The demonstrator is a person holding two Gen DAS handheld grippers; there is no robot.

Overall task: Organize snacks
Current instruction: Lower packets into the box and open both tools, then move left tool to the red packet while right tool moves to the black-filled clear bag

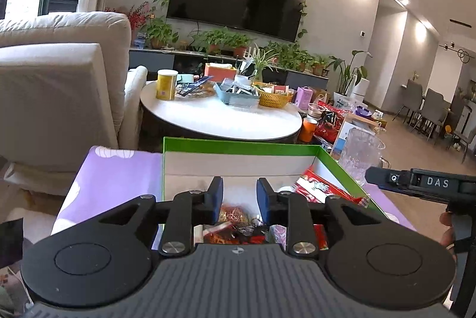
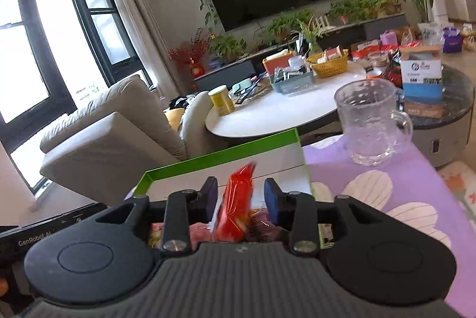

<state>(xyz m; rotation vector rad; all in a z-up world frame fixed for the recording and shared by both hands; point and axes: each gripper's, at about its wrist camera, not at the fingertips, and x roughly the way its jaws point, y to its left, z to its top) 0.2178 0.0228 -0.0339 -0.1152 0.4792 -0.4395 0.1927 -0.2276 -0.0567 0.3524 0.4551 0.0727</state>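
Observation:
A green-rimmed box [image 1: 238, 145] sits on a purple flowered cloth [image 1: 119, 178]. It holds a red-and-white packet [image 1: 321, 187] and several small wrapped snacks [image 1: 235, 217]. My left gripper [image 1: 239, 190] hovers over the box's near part, open, with nothing between its blue pads. My right gripper [image 2: 241, 187] is also over the box [image 2: 226, 153] and open. A blurred red snack packet [image 2: 235, 211] stands upright in the gap, and neither pad touches it. The right gripper's body [image 1: 431, 184] shows at the right edge of the left wrist view.
A clear glass mug [image 2: 369, 124] stands on the cloth to the right of the box. Beyond is a round white table [image 1: 220, 118] with a yellow can [image 1: 166, 84], baskets and packets. A beige sofa [image 1: 59, 86] is on the left.

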